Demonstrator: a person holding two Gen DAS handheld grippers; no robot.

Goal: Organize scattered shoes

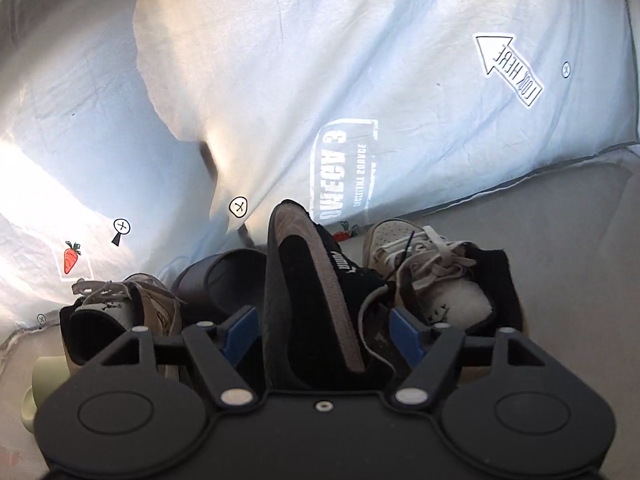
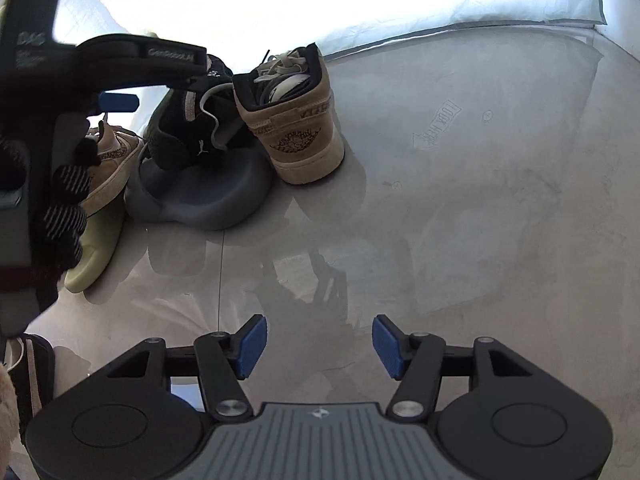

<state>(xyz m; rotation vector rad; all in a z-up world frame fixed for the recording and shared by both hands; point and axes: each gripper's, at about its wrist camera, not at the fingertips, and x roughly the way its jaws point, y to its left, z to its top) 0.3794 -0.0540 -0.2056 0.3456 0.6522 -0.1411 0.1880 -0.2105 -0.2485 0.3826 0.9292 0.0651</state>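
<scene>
1. The black sneaker point(image 1: 316, 300) is seen tipped on its side in a heap against the sheet point(image 1: 360, 80), atop a grey slide point(image 2: 208, 196), between two tan sneakers point(image 2: 296, 128).
2. The left gripper point(image 1: 320, 332) is spread wide around the black sneaker; whether its pads touch cannot be told.
3. A grip on the firm sole edge, not the laces, is judged safest.
4. The right gripper point(image 2: 320, 344) is held wide and empty above bare floor point(image 2: 480, 220).
5. A pale green slide point(image 2: 96, 248) is half hidden behind the gloved hand point(image 2: 68, 200).
</scene>
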